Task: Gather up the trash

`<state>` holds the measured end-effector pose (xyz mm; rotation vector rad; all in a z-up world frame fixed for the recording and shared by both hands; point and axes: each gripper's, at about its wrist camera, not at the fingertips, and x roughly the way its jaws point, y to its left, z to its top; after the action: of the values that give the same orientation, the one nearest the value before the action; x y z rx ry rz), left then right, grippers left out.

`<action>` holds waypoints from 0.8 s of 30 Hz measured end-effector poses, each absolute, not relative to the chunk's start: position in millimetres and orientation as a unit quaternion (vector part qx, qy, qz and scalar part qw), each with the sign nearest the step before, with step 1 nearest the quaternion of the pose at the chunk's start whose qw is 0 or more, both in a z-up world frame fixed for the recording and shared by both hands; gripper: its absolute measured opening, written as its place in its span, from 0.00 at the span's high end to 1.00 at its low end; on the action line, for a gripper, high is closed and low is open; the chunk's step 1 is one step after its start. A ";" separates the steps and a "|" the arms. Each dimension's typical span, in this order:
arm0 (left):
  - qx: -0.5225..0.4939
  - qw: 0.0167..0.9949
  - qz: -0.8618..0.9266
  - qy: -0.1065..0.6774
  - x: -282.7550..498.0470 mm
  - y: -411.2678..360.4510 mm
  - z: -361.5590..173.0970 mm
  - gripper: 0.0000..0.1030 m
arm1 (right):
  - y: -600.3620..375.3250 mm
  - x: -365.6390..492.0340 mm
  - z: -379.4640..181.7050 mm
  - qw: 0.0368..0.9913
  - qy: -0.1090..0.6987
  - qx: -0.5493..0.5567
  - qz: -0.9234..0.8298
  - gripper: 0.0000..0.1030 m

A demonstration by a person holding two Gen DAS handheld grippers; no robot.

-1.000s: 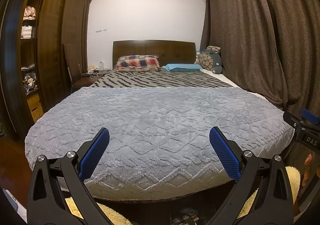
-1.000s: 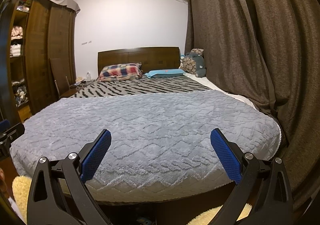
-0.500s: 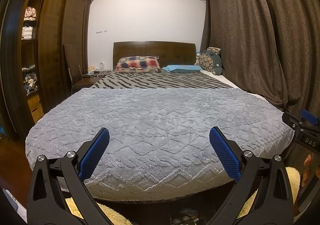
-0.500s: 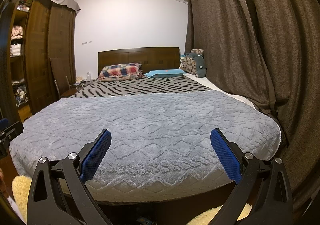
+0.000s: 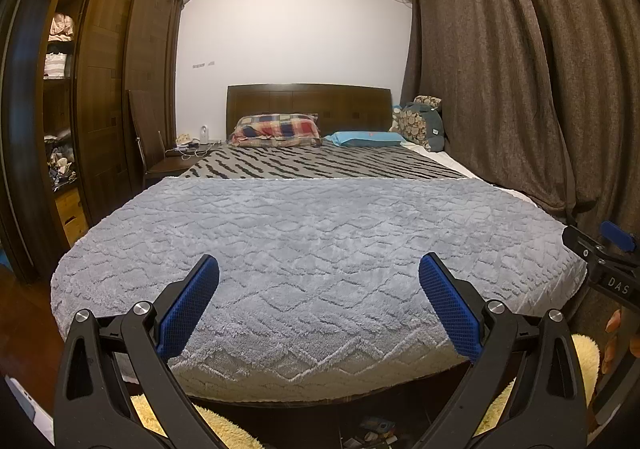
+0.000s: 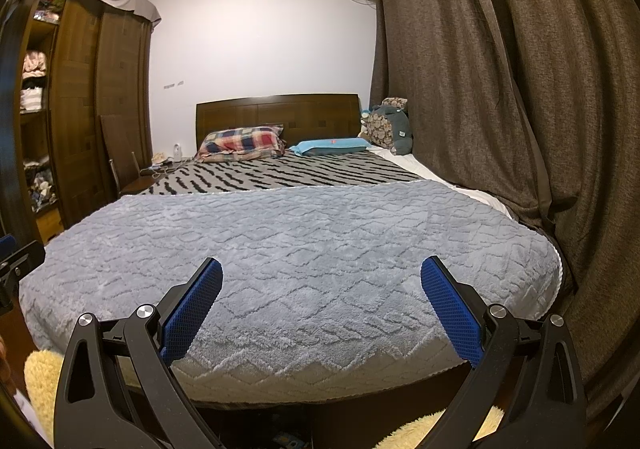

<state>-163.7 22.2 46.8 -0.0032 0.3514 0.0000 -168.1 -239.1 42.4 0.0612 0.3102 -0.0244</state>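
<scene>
Left gripper point(image 5: 319, 289): jaws spread wide, holding nothing, raised before the foot of the bed point(image 5: 320, 249). Right gripper point(image 6: 321, 291): jaws likewise wide apart and empty, just beside the left, facing the same grey blanket point(image 6: 288, 249). Trash point(image 5: 374, 434): small items on the floor under the bed's foot edge, below and between the left jaws, untouched; kind cannot be told. Yellow rug point(image 5: 584, 353) flanks it.
</scene>
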 end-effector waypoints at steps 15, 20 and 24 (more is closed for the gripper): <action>-0.002 0.985 -0.004 0.173 -163.2 19.3 49.7 0.08 | -237.9 -167.7 42.0 0.987 0.156 0.030 -0.012 0.03; -0.003 0.985 -0.004 0.172 -163.8 18.2 50.1 0.08 | -238.4 -167.0 41.1 0.987 0.155 0.030 -0.011 0.03; -0.007 0.985 -0.005 0.171 -165.1 19.2 50.3 0.08 | -238.7 -167.3 40.7 0.987 0.155 0.030 -0.010 0.03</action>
<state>-165.1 19.2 50.3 -0.0144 0.3447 -0.0102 -167.3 -238.7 40.7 0.0600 0.3112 -0.0208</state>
